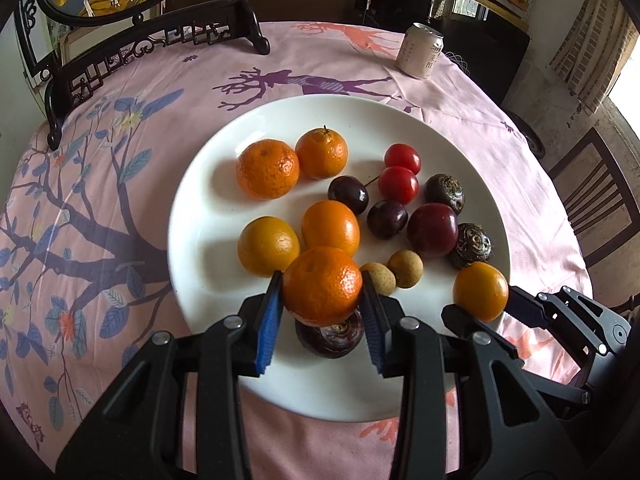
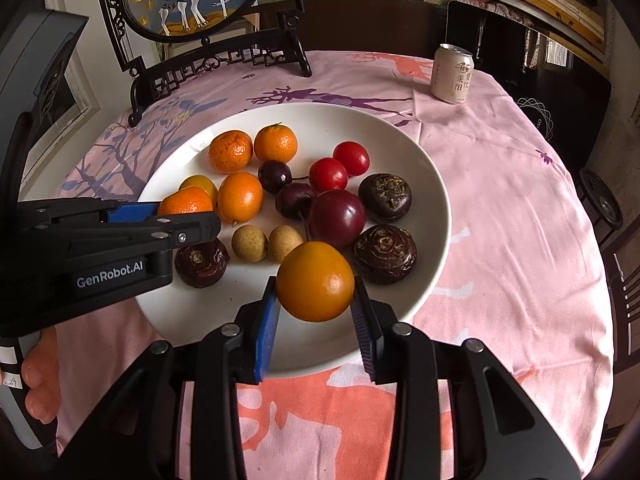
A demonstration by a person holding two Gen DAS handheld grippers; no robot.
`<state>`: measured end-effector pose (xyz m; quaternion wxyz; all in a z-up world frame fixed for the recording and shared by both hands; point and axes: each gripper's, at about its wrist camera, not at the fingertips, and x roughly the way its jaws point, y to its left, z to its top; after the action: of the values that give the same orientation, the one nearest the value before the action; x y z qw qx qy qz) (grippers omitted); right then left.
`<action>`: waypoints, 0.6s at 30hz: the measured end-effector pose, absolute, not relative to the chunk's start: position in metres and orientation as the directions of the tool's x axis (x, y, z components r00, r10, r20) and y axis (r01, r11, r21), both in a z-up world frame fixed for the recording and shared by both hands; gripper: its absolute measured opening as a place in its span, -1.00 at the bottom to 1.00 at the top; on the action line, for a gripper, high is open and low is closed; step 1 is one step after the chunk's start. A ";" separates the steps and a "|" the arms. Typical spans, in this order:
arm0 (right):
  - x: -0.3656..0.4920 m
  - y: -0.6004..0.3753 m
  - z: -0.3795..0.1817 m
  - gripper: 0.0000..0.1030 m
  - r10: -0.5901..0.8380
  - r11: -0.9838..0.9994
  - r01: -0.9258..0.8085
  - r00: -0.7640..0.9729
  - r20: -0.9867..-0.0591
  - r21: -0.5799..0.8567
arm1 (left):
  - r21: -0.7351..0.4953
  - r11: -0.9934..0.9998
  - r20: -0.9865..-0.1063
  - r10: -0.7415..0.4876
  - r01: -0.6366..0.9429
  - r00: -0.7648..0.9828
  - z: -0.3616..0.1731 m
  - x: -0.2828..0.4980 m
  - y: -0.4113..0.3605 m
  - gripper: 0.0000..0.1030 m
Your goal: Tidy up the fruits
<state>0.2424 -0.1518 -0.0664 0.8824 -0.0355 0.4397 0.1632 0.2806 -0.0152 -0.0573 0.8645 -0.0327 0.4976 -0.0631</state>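
six oranges (image 1: 267, 169); two tomatoes (image 1: 398, 185), three water chestnuts (image 2: 384, 253)

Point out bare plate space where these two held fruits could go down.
The plate is bare along its left rim beside the mandarins and along its far rim. The right half, around the plum, is crowded.

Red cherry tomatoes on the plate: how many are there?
2. Both sit touching at the plate's far right side: one tomato farther back, the other tomato just in front. None seems hidden.

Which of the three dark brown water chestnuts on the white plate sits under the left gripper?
The dark brown water chestnut at the white plate near edge, beneath the left gripper held mandarin; the others lie right.
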 end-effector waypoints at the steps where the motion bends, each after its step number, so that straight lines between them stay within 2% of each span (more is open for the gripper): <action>1: 0.243 -0.152 -0.066 -0.26 0.254 0.945 -0.316 0.564 -0.785 0.079 | -0.119 0.990 -0.855 -0.141 0.077 0.498 -0.057 0.281 -0.016 -0.23; 3: 0.240 -0.155 -0.061 -0.12 0.245 0.950 -0.302 0.582 -0.775 0.074 | -0.124 0.989 -0.849 -0.147 0.079 0.507 -0.054 0.278 -0.015 -0.03; 4: 0.237 -0.157 -0.058 0.10 0.243 0.952 -0.295 0.589 -0.770 0.075 | -0.128 0.989 -0.842 -0.151 0.081 0.517 -0.050 0.274 -0.014 0.10; 6: 0.225 -0.161 -0.047 0.14 0.248 0.954 -0.289 0.615 -0.748 0.078 | -0.122 0.989 -0.825 -0.148 0.085 0.545 -0.039 0.263 -0.011 0.17; 7: 0.216 -0.163 -0.042 0.14 0.246 0.954 -0.291 0.623 -0.742 0.072 | -0.120 0.989 -0.813 -0.150 0.091 0.562 -0.033 0.254 -0.010 0.27; 8: 0.207 -0.164 -0.039 0.14 0.244 0.953 -0.295 0.626 -0.741 0.065 | -0.115 0.989 -0.801 -0.150 0.096 0.580 -0.028 0.245 -0.009 0.49; 9: 0.197 -0.165 -0.037 0.14 0.239 0.954 -0.294 0.625 -0.743 0.059 | -0.105 0.990 -0.787 -0.142 0.096 0.600 -0.023 0.233 -0.007 0.60; 11: 0.177 -0.166 -0.038 0.34 0.233 0.957 -0.284 0.615 -0.753 0.063 | -0.074 0.994 -0.756 -0.111 0.084 0.646 -0.017 0.205 -0.003 0.87; 12: 0.168 -0.166 -0.039 0.47 0.224 0.960 -0.273 0.611 -0.760 0.064 | -0.059 0.995 -0.744 -0.094 0.075 0.661 -0.015 0.191 -0.001 0.89; 13: 0.159 -0.166 -0.041 0.80 0.215 0.963 -0.261 0.613 -0.760 0.062 | -0.051 0.996 -0.736 -0.086 0.073 0.671 -0.015 0.177 0.001 0.89; 14: 0.149 -0.165 -0.041 0.93 0.205 0.967 -0.248 0.627 -0.752 0.056 | -0.049 0.996 -0.735 -0.084 0.072 0.673 -0.017 0.166 0.002 0.96; 18: 0.128 -0.157 -0.040 0.93 0.137 0.977 -0.215 0.662 -0.737 -0.012 | -0.058 0.995 -0.744 -0.094 0.076 0.662 -0.021 0.133 0.007 0.96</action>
<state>0.1280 -0.1574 -0.0396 0.9104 -0.0489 0.3994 0.0965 0.1327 0.0070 -0.0210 0.9116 -0.0107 0.4084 -0.0466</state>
